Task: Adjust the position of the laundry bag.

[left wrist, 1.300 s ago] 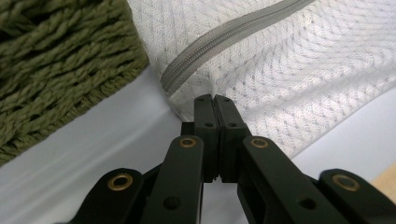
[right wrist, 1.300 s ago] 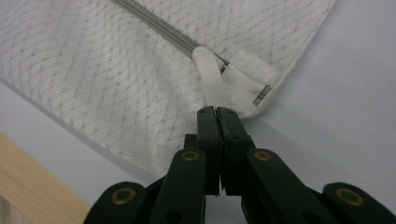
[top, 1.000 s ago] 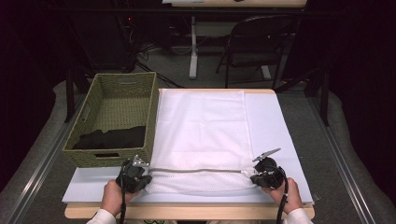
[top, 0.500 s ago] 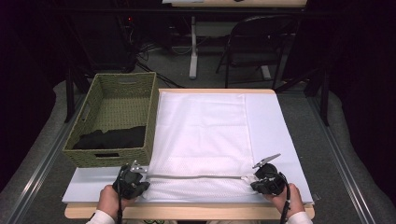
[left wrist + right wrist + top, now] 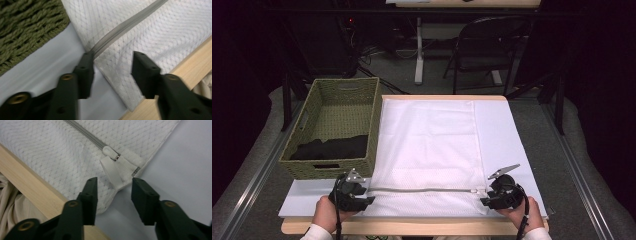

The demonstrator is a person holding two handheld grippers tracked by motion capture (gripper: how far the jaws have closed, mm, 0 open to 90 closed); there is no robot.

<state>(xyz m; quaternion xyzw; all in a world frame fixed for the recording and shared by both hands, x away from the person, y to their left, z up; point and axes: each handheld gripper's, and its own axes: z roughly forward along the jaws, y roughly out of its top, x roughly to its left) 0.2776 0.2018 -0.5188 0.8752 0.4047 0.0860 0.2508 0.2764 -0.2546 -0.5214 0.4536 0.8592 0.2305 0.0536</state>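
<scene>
We are seeing flat white mesh laundry bag with grey zipper lying on worktop, near edge at our side. Left tool standing wide, jaws straddling bag's corner at zipper's end. Right tool standing wide too, jaws flanking white fabric tab beside zipper pull. Olive woven rectangular basket sitting just left of bag, holding folded black cloth at its near end.
</scene>
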